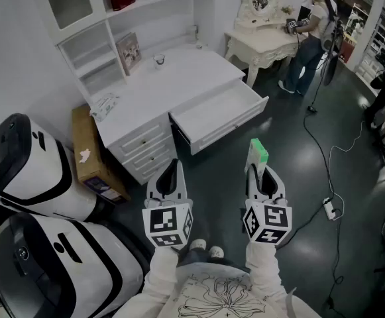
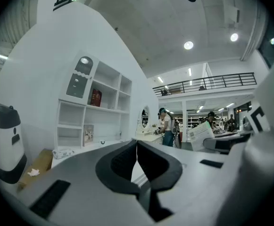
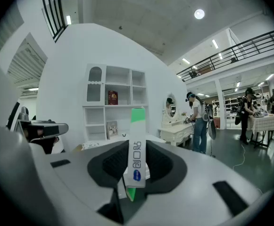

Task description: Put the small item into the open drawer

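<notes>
My right gripper [image 1: 256,165] is shut on a slim white and green box [image 1: 257,151], which stands upright between its pads and sticks out past the tips [image 3: 137,147]. It hangs over the dark floor, a short way in front of the open drawer [image 1: 220,113] of the white desk [image 1: 159,91]. The drawer is pulled out and looks bare inside. My left gripper [image 1: 170,171] hovers beside the right one, its jaws shut with nothing between them [image 2: 137,157]. Both point toward the desk.
Two large white and black machines [image 1: 30,171] stand at my left, with a cardboard box [image 1: 89,154] against the desk. A white dressing table [image 1: 262,42] and a person [image 1: 310,35] are at the back right. A cable and power strip [image 1: 330,207] lie on the floor.
</notes>
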A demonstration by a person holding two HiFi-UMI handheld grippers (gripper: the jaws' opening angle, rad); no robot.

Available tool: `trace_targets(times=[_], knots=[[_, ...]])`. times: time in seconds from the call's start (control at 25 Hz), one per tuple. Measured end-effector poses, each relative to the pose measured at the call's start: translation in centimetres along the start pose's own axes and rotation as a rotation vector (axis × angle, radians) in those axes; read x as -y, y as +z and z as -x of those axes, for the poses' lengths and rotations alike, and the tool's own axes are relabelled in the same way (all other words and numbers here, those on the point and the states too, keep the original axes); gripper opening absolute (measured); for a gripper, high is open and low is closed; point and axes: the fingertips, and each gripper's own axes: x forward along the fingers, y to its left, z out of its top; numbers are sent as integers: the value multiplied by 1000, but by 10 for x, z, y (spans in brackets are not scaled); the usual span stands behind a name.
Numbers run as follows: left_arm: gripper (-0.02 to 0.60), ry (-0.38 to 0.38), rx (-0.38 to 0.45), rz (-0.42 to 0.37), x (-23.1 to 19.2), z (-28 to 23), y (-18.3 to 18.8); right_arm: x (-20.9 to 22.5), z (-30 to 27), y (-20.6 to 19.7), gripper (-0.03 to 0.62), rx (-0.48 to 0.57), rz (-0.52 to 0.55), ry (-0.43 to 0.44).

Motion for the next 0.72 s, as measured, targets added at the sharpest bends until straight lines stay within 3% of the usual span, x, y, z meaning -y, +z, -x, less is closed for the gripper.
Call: trace_targets(times=[0.72], knots=[[6,-20,-23,6,-25,-32,-10,-7,-38,-11,92,-32,-25,-23]])
